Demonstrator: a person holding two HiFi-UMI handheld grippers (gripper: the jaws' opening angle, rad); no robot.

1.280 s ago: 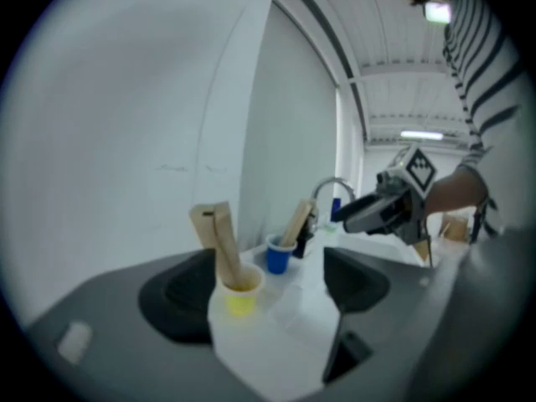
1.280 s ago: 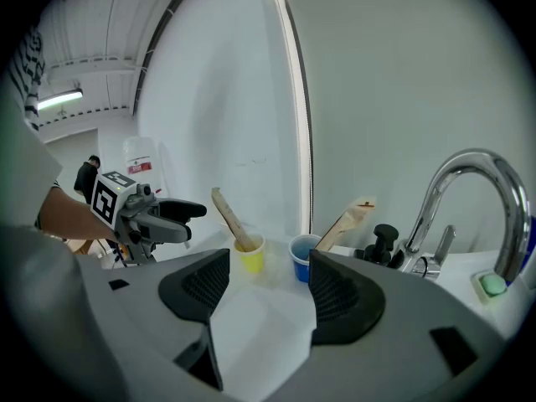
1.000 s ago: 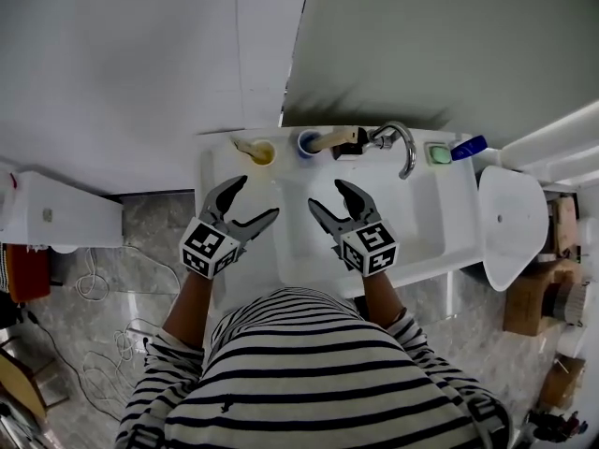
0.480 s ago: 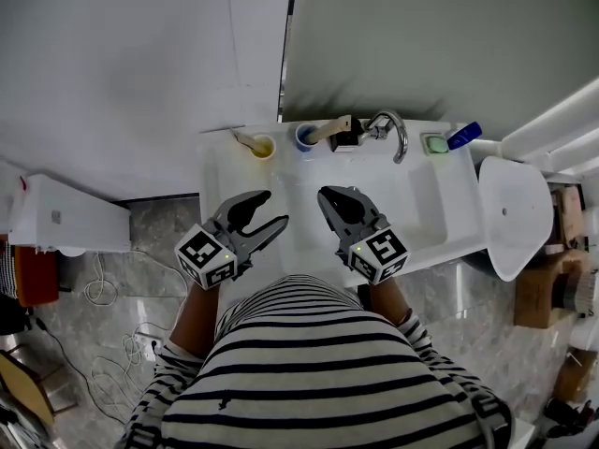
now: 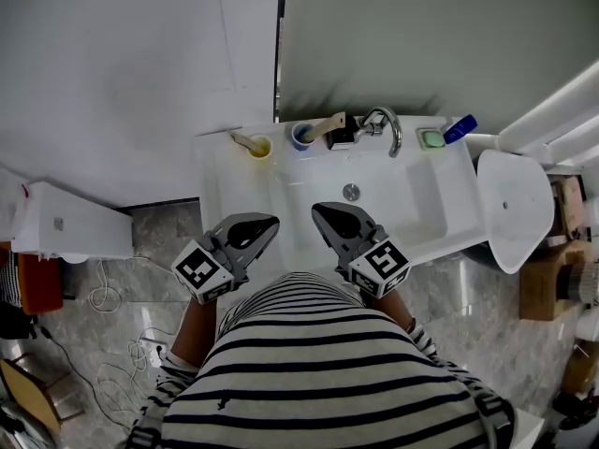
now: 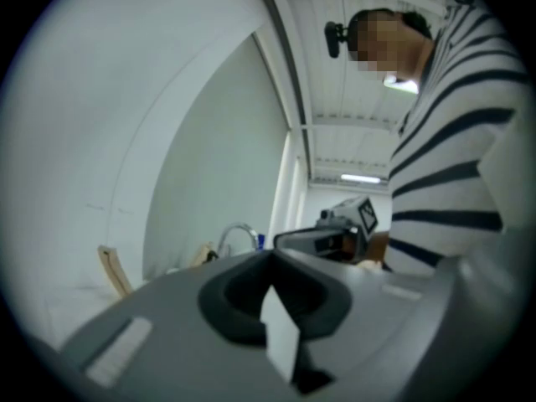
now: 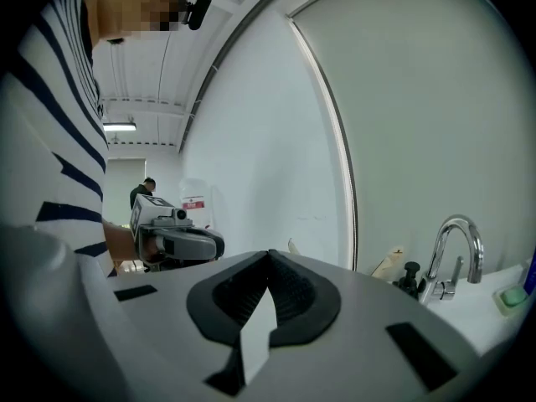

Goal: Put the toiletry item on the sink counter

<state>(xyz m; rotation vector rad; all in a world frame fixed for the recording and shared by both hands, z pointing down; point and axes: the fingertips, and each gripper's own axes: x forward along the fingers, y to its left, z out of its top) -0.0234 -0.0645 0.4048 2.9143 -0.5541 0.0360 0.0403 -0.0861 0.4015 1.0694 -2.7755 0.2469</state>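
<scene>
The white sink counter (image 5: pixel 220 171) carries a yellow cup (image 5: pixel 260 148), a blue cup (image 5: pixel 301 137) with a tan tube (image 5: pixel 328 126) leaning out of it, a green soap dish (image 5: pixel 430 139) and a blue item (image 5: pixel 460 128). Both grippers hover over the basin's front edge, close to the person's striped shirt. My left gripper (image 5: pixel 273 220) (image 6: pixel 270 255) is shut with nothing in it. My right gripper (image 5: pixel 316 210) (image 7: pixel 269 254) is also shut and holds nothing. Their tips point toward each other, a short gap apart, well short of the cups.
A chrome faucet (image 5: pixel 386 129) (image 7: pixel 456 249) stands at the back of the basin, with the drain (image 5: pixel 351 192) below it. A white toilet (image 5: pixel 510 218) sits to the right, a white box (image 5: pixel 65 232) to the left. Cables lie on the floor (image 5: pixel 103 288).
Both grippers went from open to shut and drew back from the basin toward the person's body. Nothing was taken hold of.
</scene>
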